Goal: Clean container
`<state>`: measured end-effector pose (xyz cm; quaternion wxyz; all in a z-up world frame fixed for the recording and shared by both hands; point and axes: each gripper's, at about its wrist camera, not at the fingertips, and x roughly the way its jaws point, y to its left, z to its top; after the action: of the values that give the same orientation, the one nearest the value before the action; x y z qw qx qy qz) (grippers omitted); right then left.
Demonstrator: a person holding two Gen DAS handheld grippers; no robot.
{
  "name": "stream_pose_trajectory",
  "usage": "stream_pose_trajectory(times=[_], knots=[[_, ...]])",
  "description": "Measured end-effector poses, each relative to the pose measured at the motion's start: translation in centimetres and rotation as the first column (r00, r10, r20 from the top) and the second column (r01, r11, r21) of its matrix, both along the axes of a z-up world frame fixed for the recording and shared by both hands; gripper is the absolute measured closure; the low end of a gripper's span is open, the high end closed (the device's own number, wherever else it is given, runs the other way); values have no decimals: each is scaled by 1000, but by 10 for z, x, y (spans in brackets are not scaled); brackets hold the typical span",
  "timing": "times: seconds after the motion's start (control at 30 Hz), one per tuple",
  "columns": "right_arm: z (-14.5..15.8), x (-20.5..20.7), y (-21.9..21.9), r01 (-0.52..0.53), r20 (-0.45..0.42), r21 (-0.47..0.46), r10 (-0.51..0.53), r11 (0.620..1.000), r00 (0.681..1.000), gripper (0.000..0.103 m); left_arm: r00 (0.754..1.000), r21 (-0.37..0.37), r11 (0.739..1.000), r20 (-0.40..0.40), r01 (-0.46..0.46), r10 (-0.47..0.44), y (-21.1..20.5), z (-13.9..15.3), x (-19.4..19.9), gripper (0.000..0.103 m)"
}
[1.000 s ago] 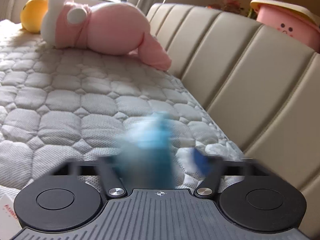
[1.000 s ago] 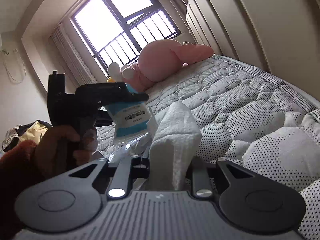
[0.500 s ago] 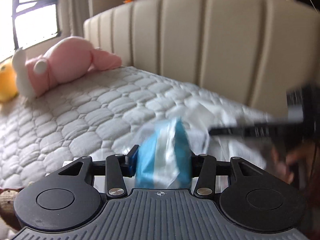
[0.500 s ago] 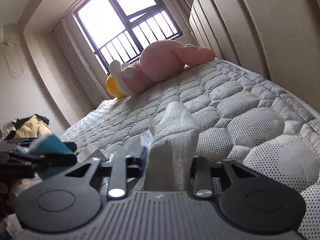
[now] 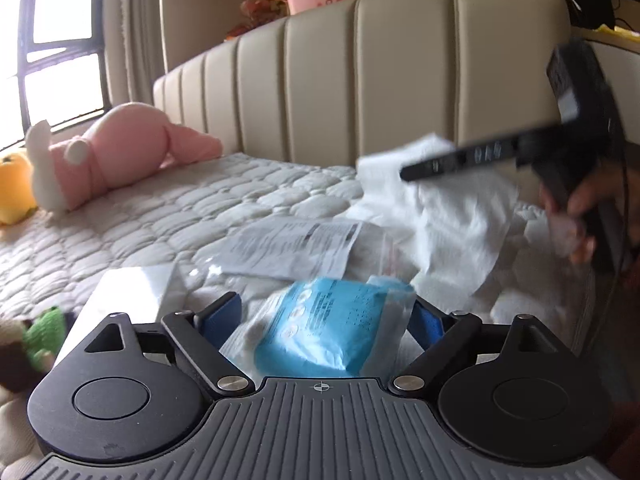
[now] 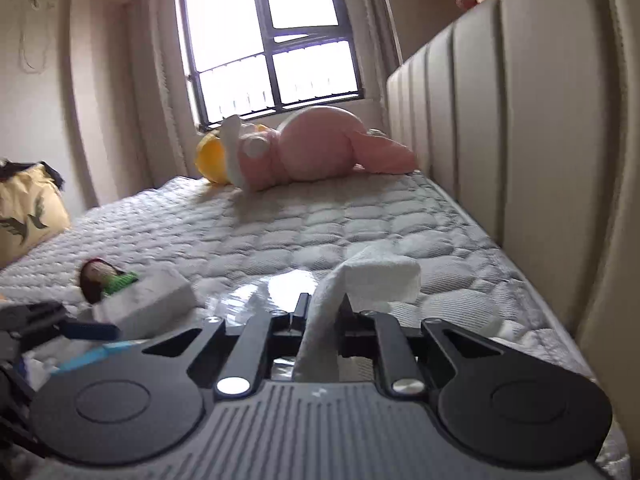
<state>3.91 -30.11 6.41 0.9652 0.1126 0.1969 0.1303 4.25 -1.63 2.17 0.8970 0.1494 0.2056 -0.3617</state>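
Blue and clear plastic crinkles between the open fingers of the left gripper (image 5: 326, 316), where a small packet (image 5: 324, 336) with a blue printed label lies over the near part of the mattress (image 5: 168, 216). The jaws stand wide; whether either blue pad touches the packet cannot be told from the left wrist view. What the task calls the container is not plainly on show: the packet is the likeliest candidate, and that is a judgement. It looks light, soft and slick, likely to slip or crumple under a hard squeeze, so a hold across its fuller blue middle, rather than the loose clear edge, seems wisest.

The right gripper (image 6: 322, 314) is closed narrowly on a white cloth (image 6: 376, 276), folded and limp, which pokes forward beyond the fingers above the quilted mattress. In the left wrist view that tool is a dark blur at the right edge, with a hand (image 5: 576, 216) around its handle and the cloth hanging below.

A printed paper sheet (image 5: 292, 246) lies mid-mattress beyond the packet, and a white box (image 5: 128, 292) sits near the mattress's near left edge beside a small green doll (image 6: 106, 280). A pink plush toy (image 5: 120, 152) rests at the far end against the padded headboard (image 5: 400, 80). The packet's print is too small to read, its contents are hidden, and its near end is cut off by the gripper body.
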Motion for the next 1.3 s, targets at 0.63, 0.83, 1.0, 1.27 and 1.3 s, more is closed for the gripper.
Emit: stream_pose_trajectory(times=[0.63, 0.83, 1.0, 1.27, 1.3], knots=[[-2, 11, 104, -309, -63, 1, 309, 951, 949, 89, 975, -73, 984, -164, -162, 149, 44, -9, 1, 10], [-20, 13, 60, -127, -68, -77, 122, 989, 990, 88, 888, -242, 935, -442, -258, 131, 63, -3, 26, 9], [-28, 9, 32, 16, -31, -137, -21, 990, 999, 81, 748, -372, 829, -659, -416, 79, 67, -14, 56, 3], [-52, 4, 5, 46, -82, -88, -54, 995, 995, 80, 559, -459, 576, -829, -677, -4, 70, -36, 77, 0], [-54, 4, 5, 46, -85, -83, -53, 996, 995, 80, 543, -460, 555, -840, -693, -18, 70, -40, 82, 0]])
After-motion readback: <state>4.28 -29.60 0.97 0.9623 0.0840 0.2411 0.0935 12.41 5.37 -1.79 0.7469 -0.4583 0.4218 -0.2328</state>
